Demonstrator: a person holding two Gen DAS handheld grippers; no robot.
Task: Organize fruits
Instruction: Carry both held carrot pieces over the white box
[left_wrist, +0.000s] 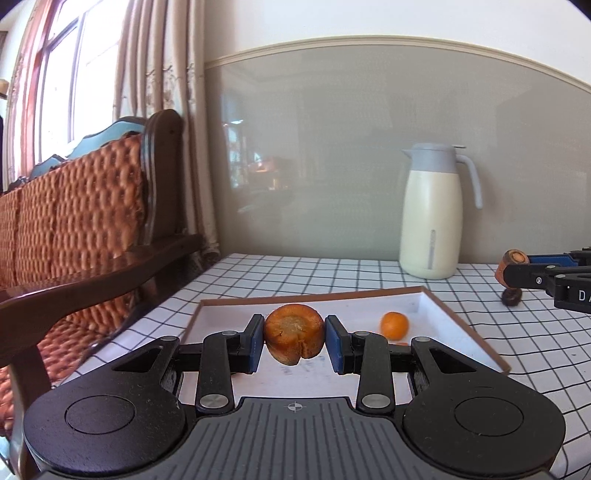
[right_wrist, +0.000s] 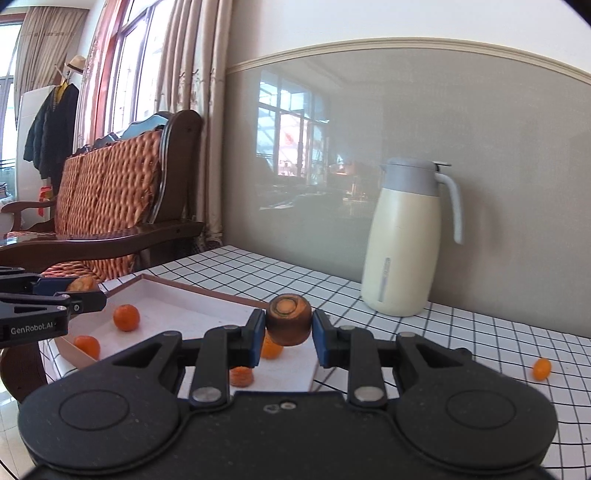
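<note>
At frame centre, the left hand-held gripper (left_wrist: 294, 341) clamps a carrot chunk (left_wrist: 294, 333) above the tray (left_wrist: 467, 325). The right hand-held gripper (right_wrist: 289, 329) pinches another carrot piece (right_wrist: 289, 319) over the tray's right edge, on the checked surface (right_wrist: 461, 332).

Daylit window (right_wrist: 125, 70), curtains (right_wrist: 184, 92), wooden cushioned bench (right_wrist: 110, 199), grey wall panel (right_wrist: 498, 147).

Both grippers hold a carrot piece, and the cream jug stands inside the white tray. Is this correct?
Not quite. The cream jug stands on the checked tablecloth behind the white tray, as the right wrist view shows. Both the left gripper and right gripper do hold carrot pieces.
</note>
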